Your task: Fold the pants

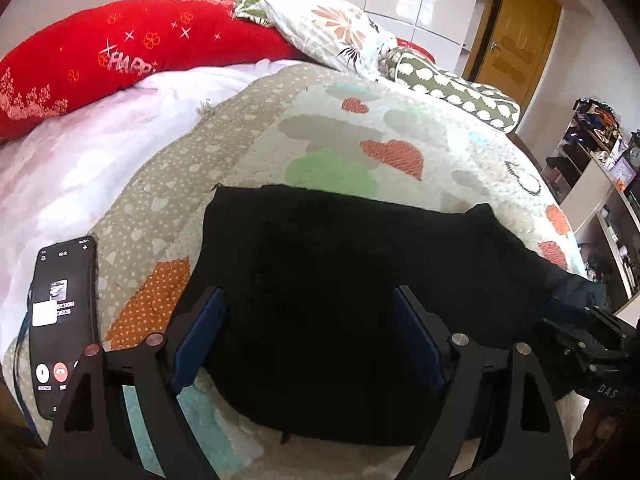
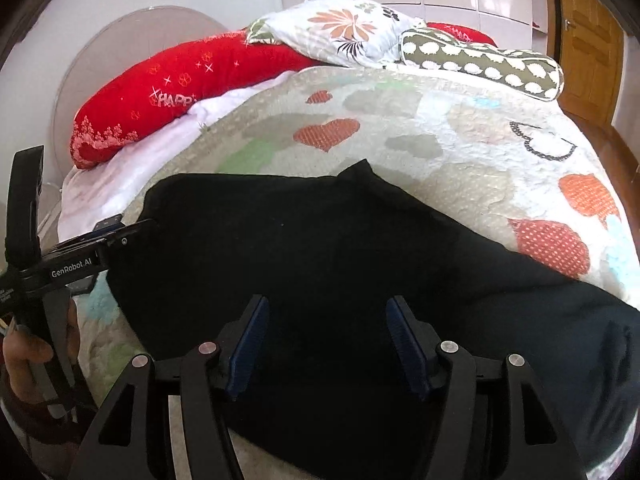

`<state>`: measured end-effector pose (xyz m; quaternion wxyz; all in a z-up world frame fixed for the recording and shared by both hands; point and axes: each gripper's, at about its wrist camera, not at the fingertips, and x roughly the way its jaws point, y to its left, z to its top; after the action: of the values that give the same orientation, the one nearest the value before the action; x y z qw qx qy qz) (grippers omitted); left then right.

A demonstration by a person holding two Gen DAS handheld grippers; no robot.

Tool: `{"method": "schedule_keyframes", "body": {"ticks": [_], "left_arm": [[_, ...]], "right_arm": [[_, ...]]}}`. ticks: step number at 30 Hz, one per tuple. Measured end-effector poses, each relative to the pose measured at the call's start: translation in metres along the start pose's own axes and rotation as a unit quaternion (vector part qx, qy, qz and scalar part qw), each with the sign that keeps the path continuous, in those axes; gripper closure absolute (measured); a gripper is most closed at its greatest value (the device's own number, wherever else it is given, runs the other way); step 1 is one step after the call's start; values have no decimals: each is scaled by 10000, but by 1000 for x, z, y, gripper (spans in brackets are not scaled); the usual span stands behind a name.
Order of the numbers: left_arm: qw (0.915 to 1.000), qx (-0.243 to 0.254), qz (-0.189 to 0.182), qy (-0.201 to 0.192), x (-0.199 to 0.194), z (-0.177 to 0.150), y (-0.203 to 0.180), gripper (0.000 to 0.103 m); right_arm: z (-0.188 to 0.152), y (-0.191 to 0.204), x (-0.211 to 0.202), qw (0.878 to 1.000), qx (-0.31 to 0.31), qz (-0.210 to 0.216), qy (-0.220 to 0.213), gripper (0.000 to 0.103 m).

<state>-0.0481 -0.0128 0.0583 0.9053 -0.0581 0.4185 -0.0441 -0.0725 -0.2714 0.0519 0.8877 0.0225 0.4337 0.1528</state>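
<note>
Far left, a phone (image 1: 66, 320) lies at the quilt (image 1: 360, 128) edge, near the pants (image 1: 340, 300). The left tool (image 1: 308, 320) hovers spread wide over the black pants' left edge, gripping nothing. The pants lie flat across the bed's near side. The right tool (image 2: 326, 332) hangs wide too, above their middle. Bare quilt stretches beyond, up to the pillows (image 2: 352, 28).

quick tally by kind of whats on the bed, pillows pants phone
pillows: 3 – red pillow, floral pillow, green spotted bolster
black pants: 1
phone: 1
total: 5
</note>
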Motion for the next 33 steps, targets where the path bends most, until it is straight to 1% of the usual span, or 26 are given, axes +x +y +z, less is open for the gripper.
{"method": "schedule_keyframes", "body": {"ticks": [3,8,10,12,15,20,23,25,29,31,33], "left_arm": [[10000,11,-51,-18,-2,-3,-2,18],[9998,-116,108,95,10,-13,8,18],[9997,-113,179,99,11,-16,10,18],[9997,-89,197,64,8,-17,9,18],[9999,-119,61,44,-1,-14,6,18],[9999,-45,-44,-99,-13,-11,-2,18],[9999,-36,6,-118,-13,-12,-1,18],[10000,-68,20,-54,-11,-12,1,18],[9999,-79,-31,-70,-13,-12,-1,18],[9999,-23,-58,-105,-16,-11,-5,18],[9998,62,-174,-112,-17,-9,-12,18]], "right_arm": [[-6,-2,-5,10000,24,5,8,40],[-23,-6,3,9998,51,31,206,40],[-31,-6,11,9994,60,-31,327,40],[-32,-5,6,9996,59,-31,257,40],[-30,-6,-3,9997,90,35,212,40],[-30,-14,-20,9998,168,-68,85,39],[-35,-19,-22,9996,220,-153,113,39],[-40,-23,-21,9993,281,-165,186,39],[-51,-31,-19,9986,384,-232,295,39],[-55,-37,-24,9982,478,-228,265,39],[-58,-43,-30,9978,586,-222,206,39]]}}
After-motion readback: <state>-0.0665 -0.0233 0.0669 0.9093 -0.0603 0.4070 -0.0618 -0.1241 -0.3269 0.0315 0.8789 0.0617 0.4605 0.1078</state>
